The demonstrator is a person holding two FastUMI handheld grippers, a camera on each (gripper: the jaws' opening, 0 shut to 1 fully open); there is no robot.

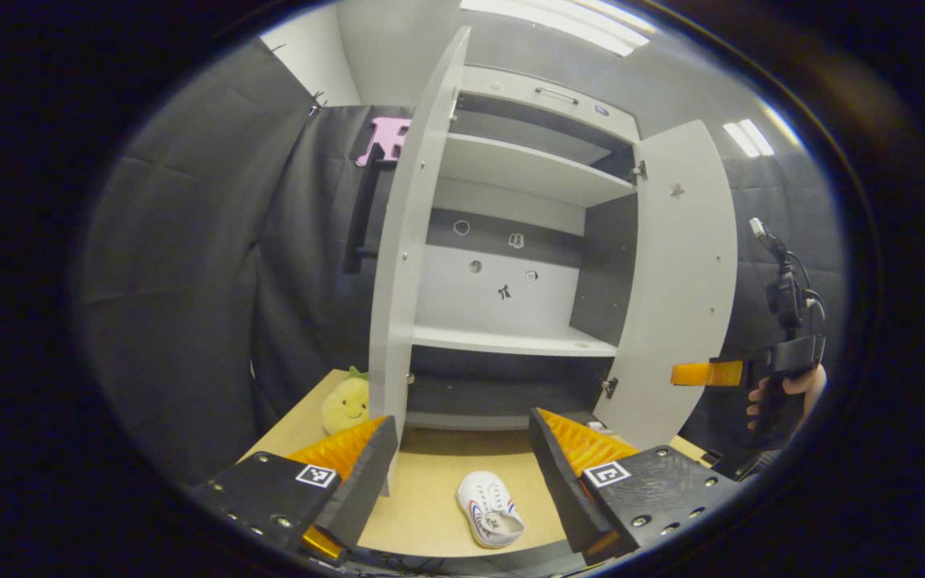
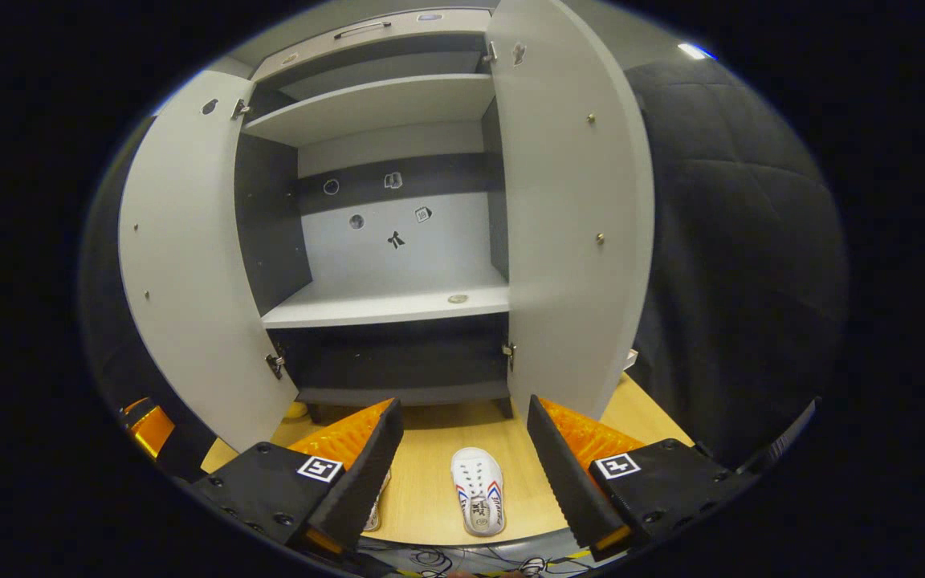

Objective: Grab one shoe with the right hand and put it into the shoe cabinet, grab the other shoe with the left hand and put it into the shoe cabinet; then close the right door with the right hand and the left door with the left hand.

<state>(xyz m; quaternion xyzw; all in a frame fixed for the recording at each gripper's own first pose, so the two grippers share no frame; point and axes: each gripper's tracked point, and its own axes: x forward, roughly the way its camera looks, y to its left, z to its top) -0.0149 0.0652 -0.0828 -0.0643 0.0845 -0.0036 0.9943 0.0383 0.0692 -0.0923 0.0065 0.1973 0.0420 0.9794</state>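
The grey shoe cabinet (image 1: 511, 341) (image 2: 386, 305) stands with both doors swung wide and its shelves bare. In the left gripper view a white shoe (image 1: 491, 510) lies on the wooden table, just below and between the fingers of my open left gripper (image 1: 462, 474). In the right gripper view a white shoe (image 2: 478, 490) lies toe toward the cabinet between the spread fingers of my right gripper (image 2: 462, 457). A second shoe (image 2: 374, 502) peeks out from behind its left finger. Neither gripper touches a shoe. Farther off, a hand holds the right gripper (image 1: 719, 373) beside the right door.
The left door (image 1: 398, 281) (image 2: 189, 265) and right door (image 1: 679, 281) (image 2: 575, 225) jut out over the table (image 1: 430, 490). A yellow plush toy (image 1: 344, 404) sits left of the left door. The left gripper (image 2: 149, 425) shows at the lower left of the right gripper view.
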